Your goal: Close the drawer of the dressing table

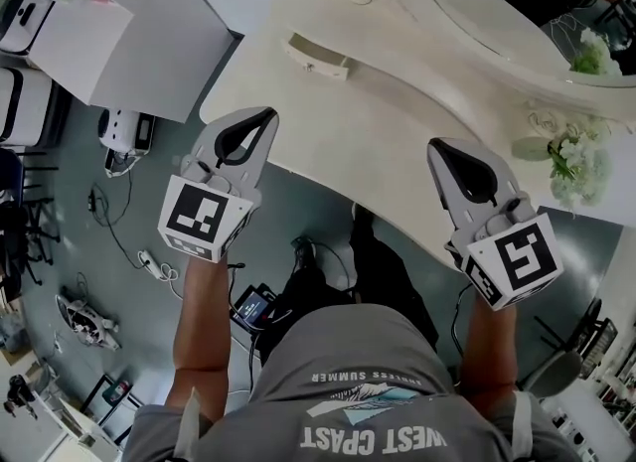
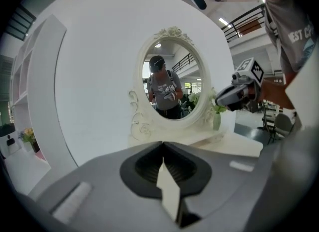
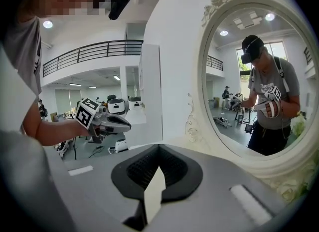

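The dressing table [image 1: 378, 142] spreads out ahead of both sets of jaws. Its cream top runs beneath and beyond their tips, and the oval mirror [image 1: 477, 13] rises at the far edge. Your left gripper [image 1: 260, 120] and right gripper [image 1: 444, 152] are both closed tight with nothing between the jaws, which suits a push well enough.

The drawer [image 1: 318, 58] is the small cream box ahead of the left jaws and a little to their right. It is well apart from them and farther still from the right jaws. It looks to stand out slightly from the table's body. Treat it as light, rigid painted wood that should slide easily, so you need no grip. Set the closed tips flat against its front face, beside the knob [image 1: 310, 67], and press straight in, since an off-centre shove could jam it. What it holds cannot be seen from here.

The vase [image 1: 537, 148] stands near the right jaws, off to their right, and holds pale flowers [image 1: 581, 167]. It looks easy to tip, so keep that gripper away from it.
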`<action>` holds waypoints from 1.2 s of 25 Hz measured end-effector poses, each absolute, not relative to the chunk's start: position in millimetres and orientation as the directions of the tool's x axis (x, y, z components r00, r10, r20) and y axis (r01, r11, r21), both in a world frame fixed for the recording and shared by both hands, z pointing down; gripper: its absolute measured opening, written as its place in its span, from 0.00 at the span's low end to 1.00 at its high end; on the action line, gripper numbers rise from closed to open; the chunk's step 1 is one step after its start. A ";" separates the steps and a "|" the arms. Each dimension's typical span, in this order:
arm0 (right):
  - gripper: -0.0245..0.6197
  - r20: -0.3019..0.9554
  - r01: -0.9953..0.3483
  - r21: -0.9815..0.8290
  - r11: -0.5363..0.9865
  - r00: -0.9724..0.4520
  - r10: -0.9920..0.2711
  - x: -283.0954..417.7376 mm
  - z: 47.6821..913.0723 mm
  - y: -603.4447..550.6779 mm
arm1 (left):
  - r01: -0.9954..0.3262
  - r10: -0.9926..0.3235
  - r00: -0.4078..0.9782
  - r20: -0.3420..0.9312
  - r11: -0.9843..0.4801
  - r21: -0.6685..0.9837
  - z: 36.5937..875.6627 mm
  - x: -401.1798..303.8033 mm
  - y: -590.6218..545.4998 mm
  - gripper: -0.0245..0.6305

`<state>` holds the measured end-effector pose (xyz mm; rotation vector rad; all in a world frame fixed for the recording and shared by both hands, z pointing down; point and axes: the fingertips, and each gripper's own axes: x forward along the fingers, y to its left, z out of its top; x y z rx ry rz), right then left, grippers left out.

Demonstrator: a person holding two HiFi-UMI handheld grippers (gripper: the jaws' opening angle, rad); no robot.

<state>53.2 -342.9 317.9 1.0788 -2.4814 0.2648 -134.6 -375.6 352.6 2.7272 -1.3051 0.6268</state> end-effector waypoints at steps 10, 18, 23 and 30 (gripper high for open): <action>0.04 0.481 -0.740 -0.038 0.672 -0.603 -0.637 69.5 356.2 -357.9 | -0.757 -0.719 0.550 0.424 -0.644 -0.109 397.0 -123.8 -409.2 0.04; 0.04 0.504 -0.751 -0.074 0.657 -0.596 -0.625 81.7 389.2 -366.8 | -0.762 -0.698 0.539 0.471 -0.643 -0.082 438.1 -117.0 -430.5 0.06; 0.04 0.516 -0.753 -0.087 0.652 -0.594 -0.617 85.4 409.1 -373.0 | -0.769 -0.692 0.526 0.494 -0.635 -0.072 465.1 -116.7 -445.5 0.07; 0.04 0.542 -0.763 -0.108 0.638 -0.583 -0.605 87.8 433.4 -377.5 | -0.778 -0.684 0.515 0.517 -0.626 -0.053 495.8 -120.7 -465.0 0.12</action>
